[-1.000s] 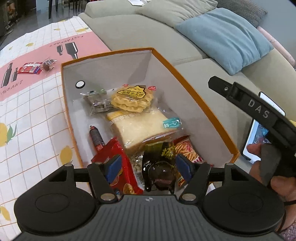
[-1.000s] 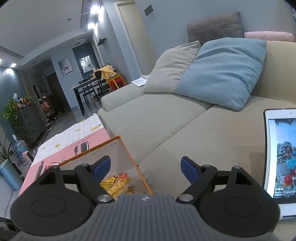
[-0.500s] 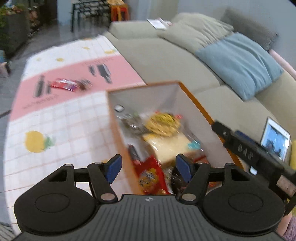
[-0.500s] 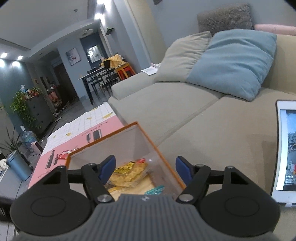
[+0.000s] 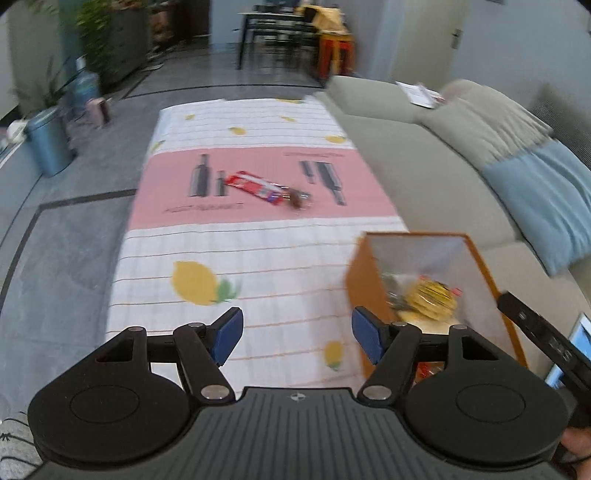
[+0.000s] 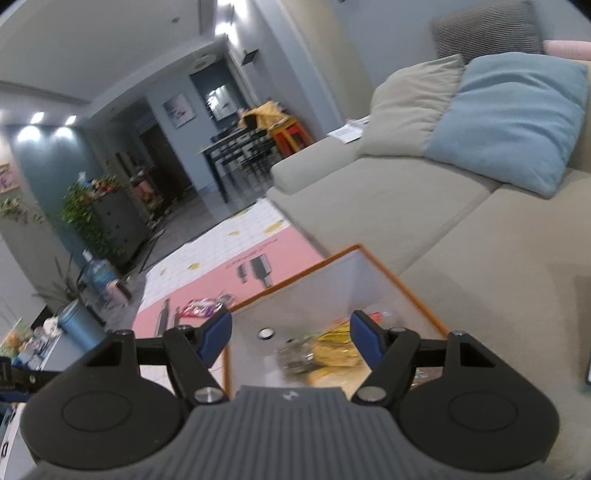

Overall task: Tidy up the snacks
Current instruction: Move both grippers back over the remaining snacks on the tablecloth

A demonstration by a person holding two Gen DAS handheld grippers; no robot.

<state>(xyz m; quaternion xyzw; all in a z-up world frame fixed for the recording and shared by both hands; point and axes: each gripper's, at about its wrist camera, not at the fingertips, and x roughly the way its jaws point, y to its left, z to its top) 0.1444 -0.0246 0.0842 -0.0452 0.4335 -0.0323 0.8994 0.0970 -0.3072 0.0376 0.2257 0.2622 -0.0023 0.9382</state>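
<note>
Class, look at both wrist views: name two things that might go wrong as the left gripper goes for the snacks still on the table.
1. The red snack packet lies touching a small dark wrapped snack; the open left gripper may pinch both or knock one away.
2. The orange box stands near the table's sofa-side edge; the right gripper, hovering over it, might nudge it off.

The floor is grey tile with dark border strips. A beige sofa runs along the right side and carries a beige cushion, a blue cushion and a dark checked cushion. The walls are blue-grey, lit by recessed ceiling spotlights. A dark dining table with chairs stands at the far end, beside an orange stool. A dark cabinet with plants lines the left wall, near a blue bin.
</note>
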